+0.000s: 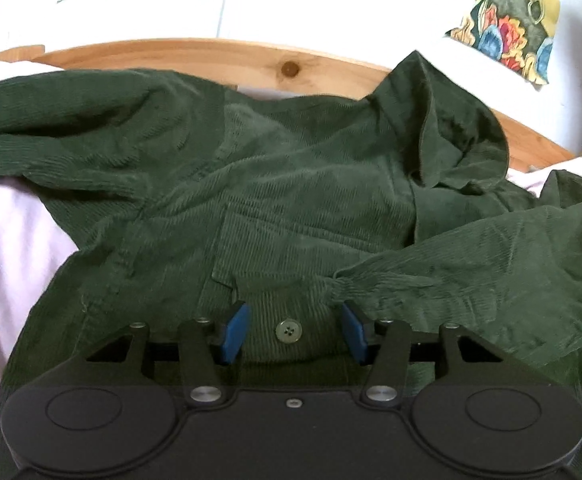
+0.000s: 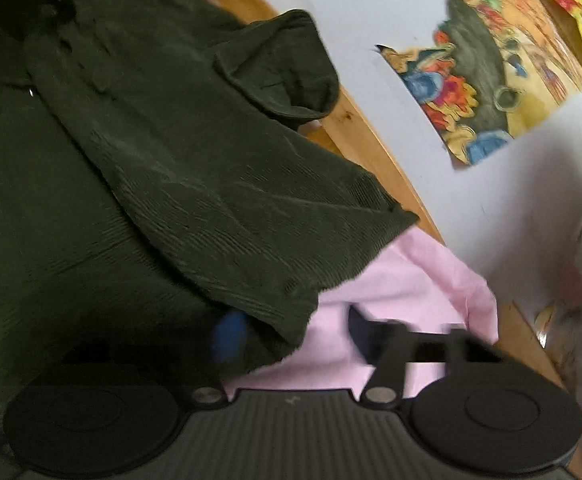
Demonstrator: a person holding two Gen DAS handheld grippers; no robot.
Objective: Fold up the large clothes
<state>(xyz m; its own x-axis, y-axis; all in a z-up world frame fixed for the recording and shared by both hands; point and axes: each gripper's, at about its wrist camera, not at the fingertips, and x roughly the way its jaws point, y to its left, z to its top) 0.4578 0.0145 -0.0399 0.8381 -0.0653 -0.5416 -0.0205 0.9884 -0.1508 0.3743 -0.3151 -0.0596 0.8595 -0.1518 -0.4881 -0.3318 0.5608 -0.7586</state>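
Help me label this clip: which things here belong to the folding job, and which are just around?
Job: green corduroy shirt; left gripper; right gripper.
Just around: pink sheet; wooden bed frame; colourful painting on the wall.

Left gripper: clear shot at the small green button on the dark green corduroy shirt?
Probably yes. The left gripper is open with the small green button between its blue pads, nothing over it on the dark green corduroy shirt.
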